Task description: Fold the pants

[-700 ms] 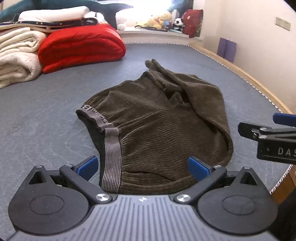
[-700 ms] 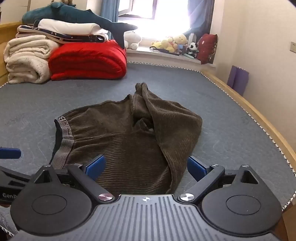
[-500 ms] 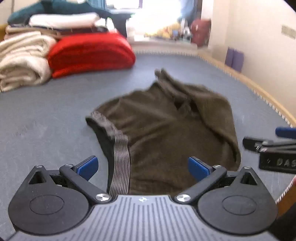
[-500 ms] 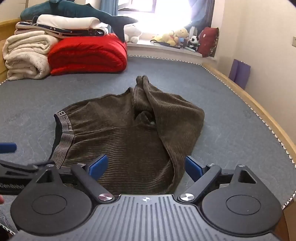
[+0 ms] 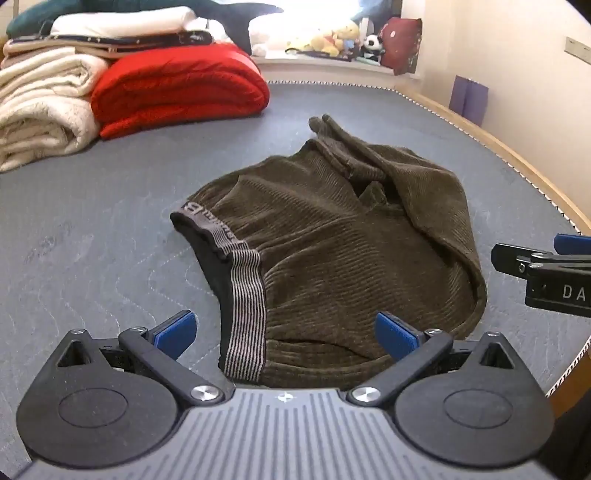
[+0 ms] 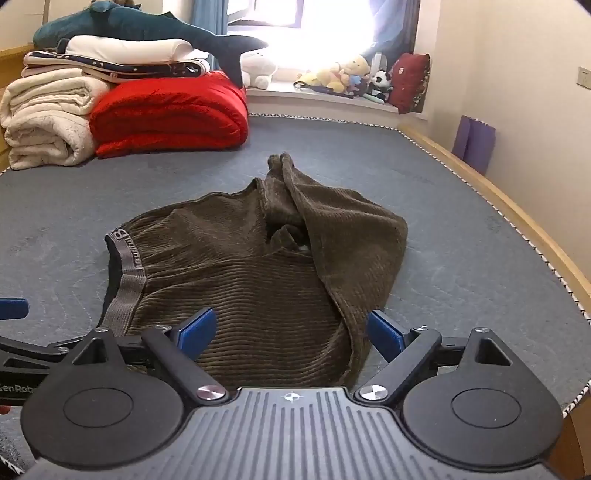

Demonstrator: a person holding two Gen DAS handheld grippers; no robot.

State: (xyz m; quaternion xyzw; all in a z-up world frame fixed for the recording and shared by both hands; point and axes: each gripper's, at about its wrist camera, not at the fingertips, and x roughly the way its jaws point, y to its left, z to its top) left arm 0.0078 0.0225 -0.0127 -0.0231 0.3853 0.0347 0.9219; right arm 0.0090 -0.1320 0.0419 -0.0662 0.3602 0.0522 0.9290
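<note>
Dark olive corduroy pants lie folded over in a loose heap on the grey mattress, with the grey striped waistband on the left and the legs bunched at the far end. My left gripper is open and empty, hovering over the near edge by the waistband. My right gripper is open and empty over the pants near their right fold. The right gripper's side also shows at the right edge of the left wrist view.
A red folded blanket, cream blankets and a plush shark are stacked at the far left. Stuffed toys line the windowsill. The wooden bed edge and the wall run along the right.
Both grippers have shifted slightly over the near edge of the pants, staying open. The pants have not moved.
</note>
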